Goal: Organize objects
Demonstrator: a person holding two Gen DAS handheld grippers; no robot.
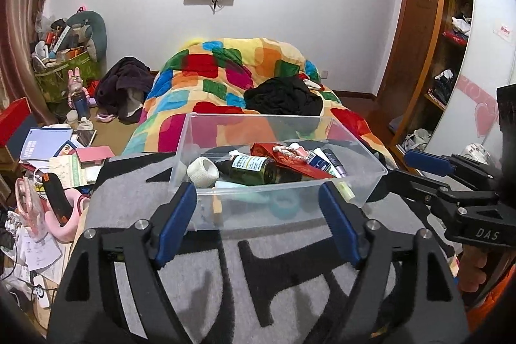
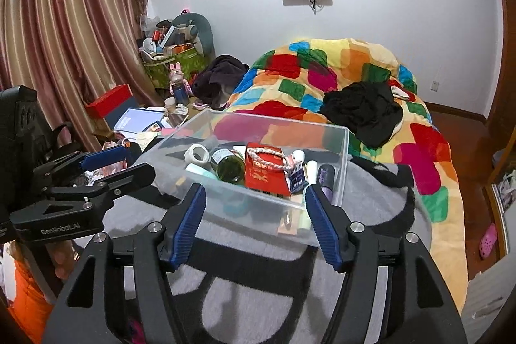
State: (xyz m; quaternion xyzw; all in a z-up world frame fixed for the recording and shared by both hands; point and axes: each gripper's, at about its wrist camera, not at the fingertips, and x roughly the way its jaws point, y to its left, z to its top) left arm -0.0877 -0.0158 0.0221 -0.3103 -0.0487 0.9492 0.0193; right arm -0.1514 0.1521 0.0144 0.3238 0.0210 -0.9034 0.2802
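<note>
Clear plastic bin [image 1: 277, 202] on grey blanket [image 1: 225, 273]; seemingly crammed full.

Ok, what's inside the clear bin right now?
Clear bin holds a tape roll, green bottle, red box with rope handle, and tubes. Whatever lies beneath the red box is hidden.

The bed [image 2: 451, 215] had a bright quilt [image 2: 338, 66], a gray blanket [image 1: 135, 202], black clothes [image 2: 364, 112], and a clear box [image 1: 364, 157].
</note>
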